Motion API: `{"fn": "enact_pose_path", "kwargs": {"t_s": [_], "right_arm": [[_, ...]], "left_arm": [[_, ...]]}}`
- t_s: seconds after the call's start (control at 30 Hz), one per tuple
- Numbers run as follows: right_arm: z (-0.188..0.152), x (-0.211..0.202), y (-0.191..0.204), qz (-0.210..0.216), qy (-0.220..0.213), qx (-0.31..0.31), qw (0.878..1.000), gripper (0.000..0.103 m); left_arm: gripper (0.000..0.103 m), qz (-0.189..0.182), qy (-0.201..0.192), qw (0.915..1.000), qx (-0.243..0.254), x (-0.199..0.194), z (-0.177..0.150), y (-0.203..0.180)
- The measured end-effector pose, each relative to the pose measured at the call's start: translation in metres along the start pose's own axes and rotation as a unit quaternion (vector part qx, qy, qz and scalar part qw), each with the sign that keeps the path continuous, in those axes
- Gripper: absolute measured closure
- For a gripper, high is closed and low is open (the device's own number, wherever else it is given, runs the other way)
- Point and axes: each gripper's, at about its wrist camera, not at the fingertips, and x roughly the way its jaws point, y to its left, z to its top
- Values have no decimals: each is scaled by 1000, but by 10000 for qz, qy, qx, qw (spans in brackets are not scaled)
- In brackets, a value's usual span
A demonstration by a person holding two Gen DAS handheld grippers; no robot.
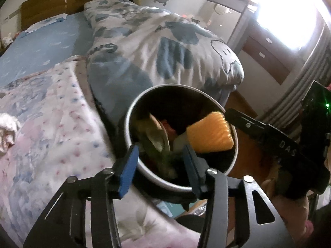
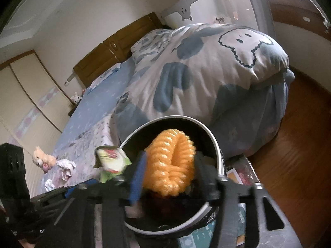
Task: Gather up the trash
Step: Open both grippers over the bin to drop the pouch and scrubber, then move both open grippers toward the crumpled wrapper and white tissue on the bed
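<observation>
A round trash bin [image 1: 132,119] with a white rim and black liner stands beside the bed; it shows in the right wrist view [image 2: 215,144] too. My right gripper [image 2: 167,177] is shut on an orange foam fruit net [image 2: 169,165] and holds it over the bin mouth; the left wrist view shows the net [image 1: 209,132] at the bin's right rim. My left gripper [image 1: 159,165] hangs over the bin's near rim, and a green wrapper [image 1: 153,140] lies between its fingers; in the right wrist view the wrapper [image 2: 109,161] sticks up above that gripper. Whether the jaws clamp it is unclear.
The bed [image 1: 51,107] with a pink floral cover is at left, with crumpled tissue [image 2: 66,165] and a plush toy [image 2: 41,157] on it. A blue patterned duvet [image 2: 206,72] is piled behind the bin. Wooden floor [image 2: 300,144] lies to the right. Boxes [image 2: 233,175] lie under the bin.
</observation>
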Motion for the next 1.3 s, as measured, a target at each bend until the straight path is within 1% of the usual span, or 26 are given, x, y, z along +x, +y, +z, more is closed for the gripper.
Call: {"fn": "enact_pose_path", "kwargs": {"t_s": [0.03, 0.1, 0.17, 0.27, 0.33, 0.5, 0.73, 0.93, 1.03, 1.3], "right_arm": [[-1, 0, 0, 21, -7, 34, 10000, 37], [-3, -2, 1, 17, -40, 47, 10000, 34], [-5, -4, 4, 3, -71, 35, 10000, 33], [-11, -8, 12, 84, -96, 29, 9999, 28], [-15, -9, 20, 142, -98, -18, 9998, 25], [-29, -9, 49, 353, -26, -194, 9992, 20], [-51, -3, 90, 621, 121, -450, 9970, 19], [-71, 9, 126, 831, 353, -635, 9939, 17], [-82, 17, 144, 941, 479, -742, 9916, 15], [-105, 38, 180, 1116, 801, -918, 9863, 15]], "left_arm": [[55, 2, -5, 10000, -48, -3, -3, 3], [52, 28, -31, 9999, -146, -9, -11, 11], [52, 73, -81, 9997, -221, -16, -19, 19], [49, 195, -157, 9990, -365, -28, -32, 34], [47, 246, -200, 9983, -492, -35, -40, 45], [47, 458, -278, 9953, -810, -54, -61, 78], [45, 742, -368, 9879, -1311, -81, -94, 128], [44, 972, -478, 9803, -1649, -103, -116, 164], [44, 1135, -549, 9757, -1792, -114, -125, 181], [40, 1436, -675, 9630, -2179, -135, -145, 221]]}}
